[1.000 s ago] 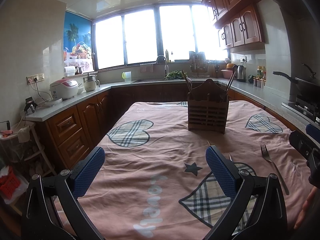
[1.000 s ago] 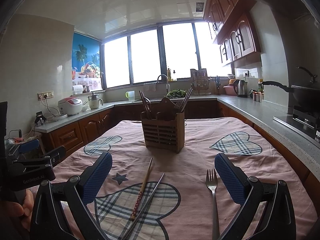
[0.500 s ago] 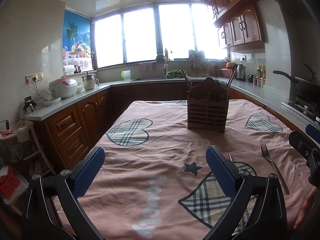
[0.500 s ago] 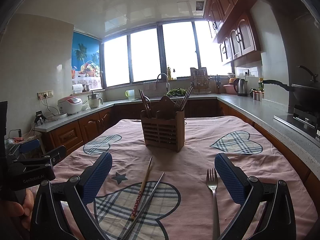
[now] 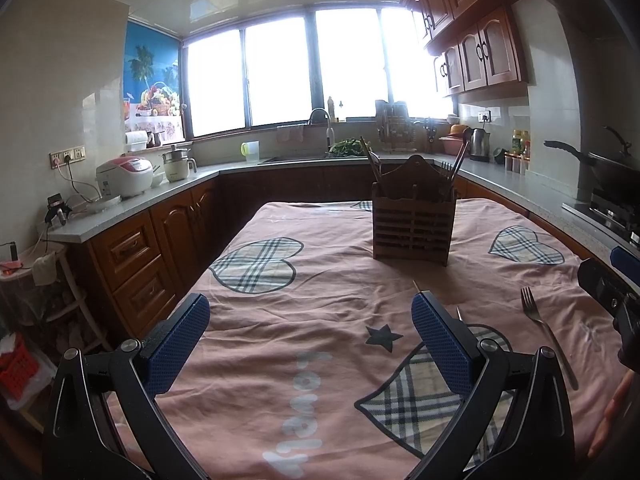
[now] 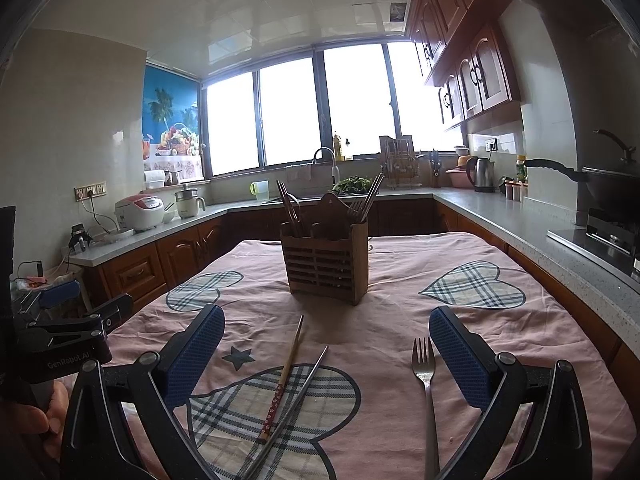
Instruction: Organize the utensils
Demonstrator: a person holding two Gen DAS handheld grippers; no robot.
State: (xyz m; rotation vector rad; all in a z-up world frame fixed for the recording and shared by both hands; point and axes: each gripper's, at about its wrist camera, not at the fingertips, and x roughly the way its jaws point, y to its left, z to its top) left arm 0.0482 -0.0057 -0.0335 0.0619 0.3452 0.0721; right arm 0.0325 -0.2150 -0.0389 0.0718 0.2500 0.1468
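Note:
A wooden slatted utensil holder [image 6: 325, 266] stands mid-table on the pink cloth, with chopsticks and a fork in it; it also shows in the left wrist view [image 5: 412, 226]. A wooden chopstick [image 6: 283, 380], a metal chopstick [image 6: 289, 408] and a metal fork [image 6: 426, 384] lie on the cloth before it. The fork also shows in the left wrist view [image 5: 547, 332]. My right gripper [image 6: 326, 354] is open and empty above these loose utensils. My left gripper [image 5: 310, 346] is open and empty, to the left of the right one.
The table's pink cloth [image 5: 320, 280] has plaid heart patches. Kitchen counters [image 6: 520, 220] run along the left, back and right, with a rice cooker [image 5: 124, 176], kettle [image 6: 483, 174] and a wok [image 6: 608, 188] on a stove. A side rack [image 5: 24, 272] stands at left.

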